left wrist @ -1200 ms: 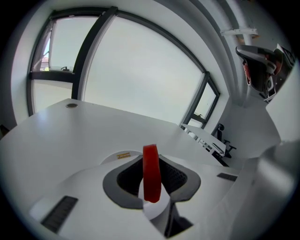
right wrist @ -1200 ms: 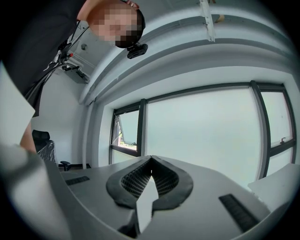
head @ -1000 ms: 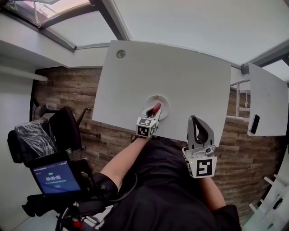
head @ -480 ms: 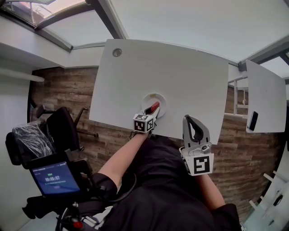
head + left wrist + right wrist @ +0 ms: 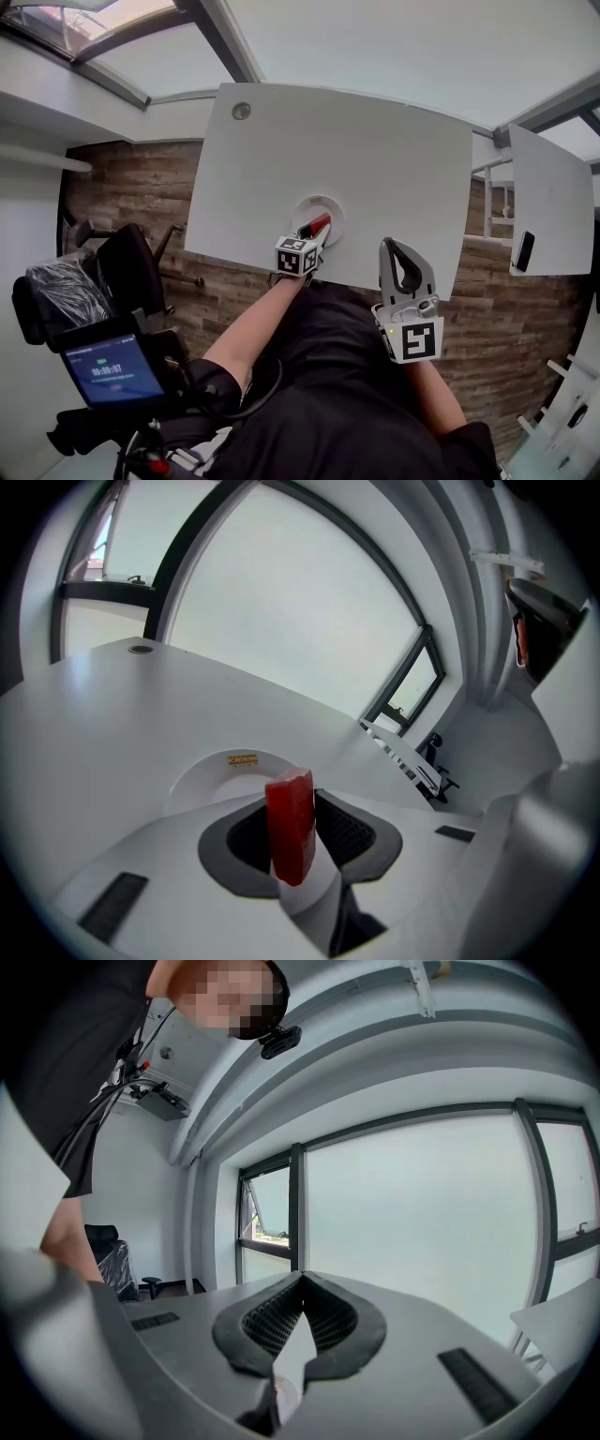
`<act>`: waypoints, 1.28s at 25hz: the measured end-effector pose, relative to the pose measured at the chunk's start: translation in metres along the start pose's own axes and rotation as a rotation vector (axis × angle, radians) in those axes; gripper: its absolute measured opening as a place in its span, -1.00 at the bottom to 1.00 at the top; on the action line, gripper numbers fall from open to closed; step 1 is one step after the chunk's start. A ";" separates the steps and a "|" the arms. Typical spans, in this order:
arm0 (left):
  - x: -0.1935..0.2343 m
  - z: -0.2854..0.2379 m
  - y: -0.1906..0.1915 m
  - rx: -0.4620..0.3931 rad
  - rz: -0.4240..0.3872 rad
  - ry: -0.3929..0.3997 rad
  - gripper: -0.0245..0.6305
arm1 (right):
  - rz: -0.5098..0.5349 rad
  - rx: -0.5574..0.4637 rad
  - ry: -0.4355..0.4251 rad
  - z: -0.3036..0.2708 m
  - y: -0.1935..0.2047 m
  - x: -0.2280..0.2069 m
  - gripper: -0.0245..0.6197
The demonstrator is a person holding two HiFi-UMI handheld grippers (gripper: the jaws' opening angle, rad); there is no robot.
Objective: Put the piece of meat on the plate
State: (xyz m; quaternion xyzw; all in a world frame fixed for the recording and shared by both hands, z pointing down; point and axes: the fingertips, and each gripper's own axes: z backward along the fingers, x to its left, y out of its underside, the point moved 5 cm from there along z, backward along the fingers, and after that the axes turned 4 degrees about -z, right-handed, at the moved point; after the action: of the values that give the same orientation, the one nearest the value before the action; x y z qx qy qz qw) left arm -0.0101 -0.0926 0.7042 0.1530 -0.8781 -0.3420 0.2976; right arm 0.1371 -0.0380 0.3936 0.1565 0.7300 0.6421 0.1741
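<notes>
Fingers [image 5: 352, 829] of the left gripper [image 5: 317, 234] are clamped on the piece of meat [image 5: 320, 225], one dark ribbed pad on each flat side. In the left gripper view the meat [image 5: 289, 822] is a red slab standing almost upright, its long axis vertical in the frame, the top leaning slightly right and projecting past the pad tips. In the head view that axis runs from lower left to upper right, with the free end pointing up and right over the plate [image 5: 330, 208]. Whether the meat touches the plate cannot be told. In the left gripper view the plate [image 5: 202, 778] is white and round, lies just beyond the pads, and carries a small yellow label [image 5: 242, 758] on its far rim.

The right gripper [image 5: 397, 247] sits to the right of the plate, at the lower edge of the table. Its view shows the pad tips [image 5: 302, 1283] drawn together, with nothing between them.

Surface: a plain white table [image 5: 375, 150], with a round metal fitting [image 5: 242, 111] in its upper left corner.

Room, left to right in the head view:
- A black chair [image 5: 66, 291] wrapped in plastic, at centre left.
- A small lit screen [image 5: 112, 370] at lower left.
- A wood-plank floor [image 5: 131, 187].
- A second white table [image 5: 558, 197] at far right, with a dark flat object [image 5: 523, 251] at its lower left edge.

Both gripper views show large windows [image 5: 281, 611].
</notes>
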 end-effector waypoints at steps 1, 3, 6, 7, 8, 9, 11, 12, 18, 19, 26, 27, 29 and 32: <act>0.000 0.001 0.000 0.003 -0.005 -0.009 -0.63 | 0.005 -0.002 -0.004 0.000 0.000 0.000 -0.91; 0.001 0.001 0.000 0.009 -0.022 -0.028 -0.63 | 0.008 -0.008 -0.005 0.000 -0.002 -0.001 -0.91; 0.001 0.001 -0.002 0.018 -0.060 -0.060 -0.59 | 0.001 -0.014 -0.001 0.000 -0.002 -0.002 -0.91; 0.001 0.001 -0.003 0.022 -0.072 -0.070 -0.58 | -0.004 -0.015 0.001 0.000 -0.002 -0.002 -0.91; 0.001 0.001 -0.003 0.027 -0.082 -0.077 -0.57 | -0.007 -0.014 0.001 0.000 -0.002 -0.002 -0.91; 0.000 0.001 -0.003 0.031 -0.089 -0.082 -0.55 | -0.006 -0.012 0.001 0.000 -0.002 -0.003 -0.91; 0.001 0.001 -0.003 0.036 -0.096 -0.088 -0.50 | -0.001 -0.005 -0.001 0.000 -0.001 -0.002 -0.91; 0.001 0.001 -0.002 0.038 -0.096 -0.090 -0.48 | -0.002 -0.005 -0.002 0.000 -0.001 -0.002 -0.91; 0.005 0.002 0.004 0.044 -0.093 -0.102 -0.33 | 0.014 -0.009 -0.004 0.001 0.001 0.001 -0.91; 0.005 0.002 0.003 0.042 -0.097 -0.103 -0.33 | 0.007 -0.004 0.001 0.002 0.002 0.001 -0.91; 0.005 0.003 0.000 0.040 -0.135 -0.114 -0.33 | 0.027 -0.003 0.012 0.003 0.004 -0.001 -0.91; 0.005 0.003 0.000 0.045 -0.137 -0.117 -0.32 | 0.021 -0.003 0.014 0.003 0.004 -0.001 -0.91; 0.005 0.001 0.001 0.058 -0.141 -0.123 -0.20 | 0.011 -0.010 0.012 0.002 0.004 0.000 -0.91; 0.007 -0.001 0.001 0.082 -0.143 -0.139 -0.13 | 0.017 -0.015 0.006 0.000 0.003 -0.002 -0.91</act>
State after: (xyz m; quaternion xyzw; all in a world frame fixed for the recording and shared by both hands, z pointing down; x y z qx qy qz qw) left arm -0.0151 -0.0961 0.7089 0.2031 -0.8967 -0.3359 0.2044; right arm 0.1385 -0.0387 0.3965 0.1593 0.7244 0.6495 0.1675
